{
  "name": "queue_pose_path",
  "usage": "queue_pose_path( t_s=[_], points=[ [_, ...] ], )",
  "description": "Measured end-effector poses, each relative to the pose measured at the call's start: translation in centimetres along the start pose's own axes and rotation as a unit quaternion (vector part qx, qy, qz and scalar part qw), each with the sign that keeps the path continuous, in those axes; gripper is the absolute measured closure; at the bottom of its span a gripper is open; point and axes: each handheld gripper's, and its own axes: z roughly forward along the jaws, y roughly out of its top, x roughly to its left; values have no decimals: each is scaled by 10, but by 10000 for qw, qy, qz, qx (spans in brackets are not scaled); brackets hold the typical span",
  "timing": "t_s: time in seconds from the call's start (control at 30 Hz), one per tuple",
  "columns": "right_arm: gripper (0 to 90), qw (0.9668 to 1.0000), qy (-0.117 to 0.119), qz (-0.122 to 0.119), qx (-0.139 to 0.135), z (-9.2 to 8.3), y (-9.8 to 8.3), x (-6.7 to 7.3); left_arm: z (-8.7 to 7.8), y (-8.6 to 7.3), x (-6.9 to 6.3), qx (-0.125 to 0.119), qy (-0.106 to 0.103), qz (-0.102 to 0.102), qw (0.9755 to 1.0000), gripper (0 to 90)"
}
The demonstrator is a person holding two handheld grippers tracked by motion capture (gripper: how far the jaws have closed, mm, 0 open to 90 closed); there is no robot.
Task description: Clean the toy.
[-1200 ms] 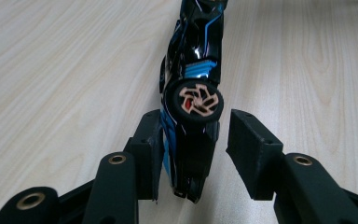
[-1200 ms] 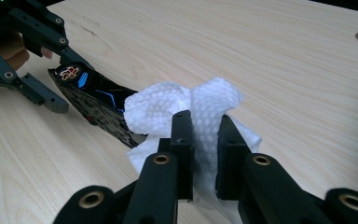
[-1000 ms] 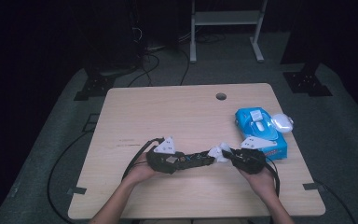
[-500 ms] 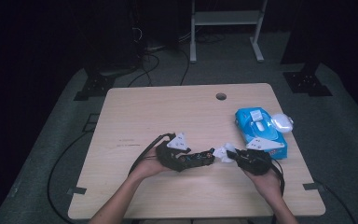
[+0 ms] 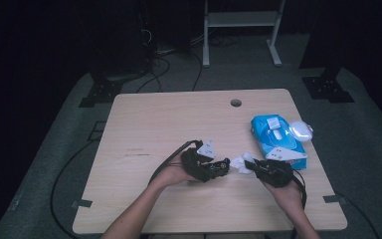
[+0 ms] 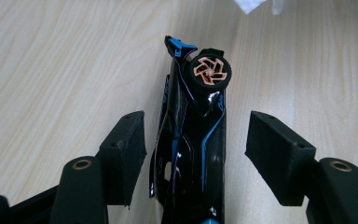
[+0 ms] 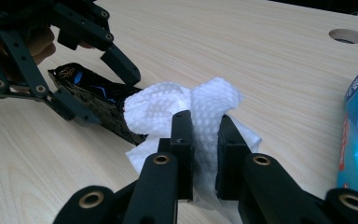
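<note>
Near the wooden table's (image 5: 154, 124) front edge, the left gripper (image 6: 193, 154), jaws wide apart, straddles a black-and-blue toy car (image 6: 193, 140). The right gripper (image 7: 205, 140) pinches a white wipe (image 7: 191, 109) against it; wiping likely needs a firmer left hold.

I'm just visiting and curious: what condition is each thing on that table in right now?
Toy car: on its side between the left gripper's open jaws, untouched by them.
Left gripper: open.
Right gripper: shut on the wipe.
Wipe: crumpled, pressed against the car.
Wipes pack: flat on the table, flap closed.

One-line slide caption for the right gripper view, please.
Right gripper pinches a white wipe against a black toy car.
</note>
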Motion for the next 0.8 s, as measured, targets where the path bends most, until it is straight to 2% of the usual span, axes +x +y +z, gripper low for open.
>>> queue_pose_path(
  t_s=[0.23, 0.3, 0.4, 0.8],
  points=[
    [799, 10000, -11, 30, -22, -1, 0, 0, 10, 6, 1, 267, -6, 30, 9996, 421],
    [799, 10000, -13, 28, -24, -1, 0, -1, 12, 8, 0, 272, -19, 22, 9996, 443],
    [799, 10000, -14, 37, -24, -1, 0, -1, 15, 10, 1, 316, 13, -2, 9995, 458],
    [799, 10000, -23, 40, -34, 0, 0, -1, 21, 17, 0, 622, 166, 146, 9978, 537]
  ],
)
